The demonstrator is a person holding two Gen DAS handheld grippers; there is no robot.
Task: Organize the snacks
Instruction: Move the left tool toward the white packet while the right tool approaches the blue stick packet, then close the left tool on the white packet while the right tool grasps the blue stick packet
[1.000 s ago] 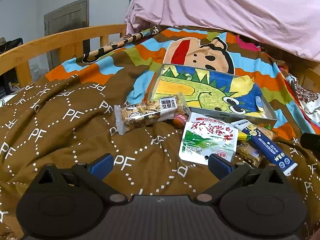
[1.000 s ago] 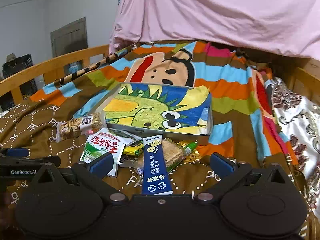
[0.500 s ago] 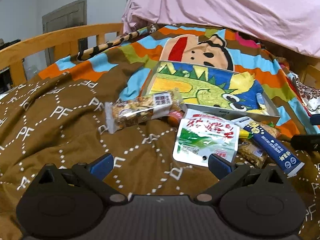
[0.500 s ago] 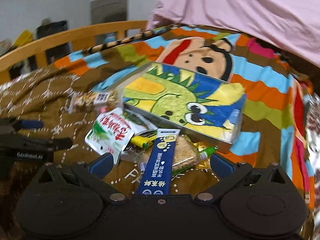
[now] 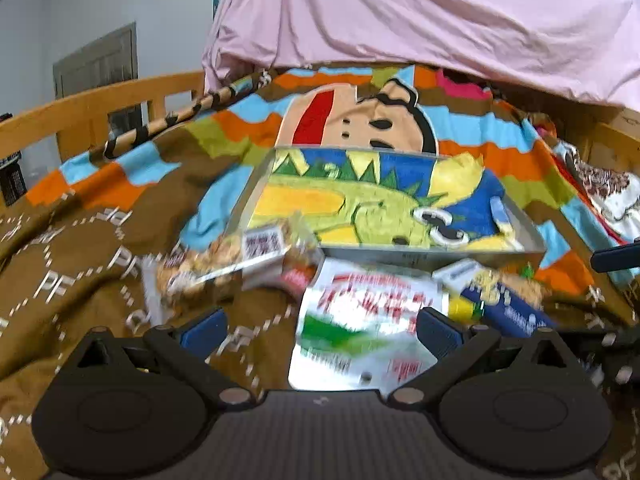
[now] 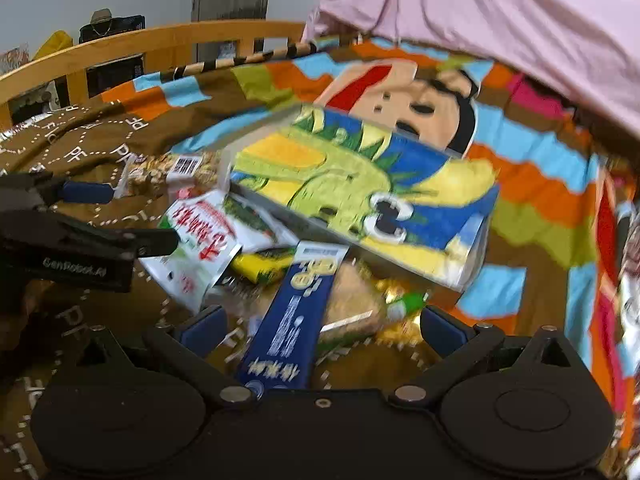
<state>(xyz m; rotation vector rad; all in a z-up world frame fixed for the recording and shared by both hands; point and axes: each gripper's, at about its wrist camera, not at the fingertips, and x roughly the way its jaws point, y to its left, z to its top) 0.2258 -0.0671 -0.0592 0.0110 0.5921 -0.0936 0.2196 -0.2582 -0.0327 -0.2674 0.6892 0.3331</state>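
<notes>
Right now, in the left wrist view, the left gripper (image 5: 320,322) hangs low over the brown patterned bedspread (image 5: 80,248) with its jaws spread wide and nothing between them. Just ahead, at lower centre, lies the flat white snack pouch with red lettering and a green patch (image 5: 366,320), its long axis running away from the camera, its far end beside the shallow grey tray lined with a green dinosaur drawing (image 5: 400,254). Left of the pouch a clear wrapped nut bar (image 5: 224,258) lies crosswise, slanting up to the right toward the tray's near corner.

In the right wrist view, the right gripper (image 6: 320,326) is likewise released and empty. Straddled by its fingers at lower centre, the long dark blue sachet with white print (image 6: 296,316) points toward the tray, tilted slightly right, over a tan wrapped biscuit (image 6: 352,300).

This looks like the approach step; nothing is yet in the tray. Next, each gripper probably needs to drop and close across its packet's narrow width.
</notes>
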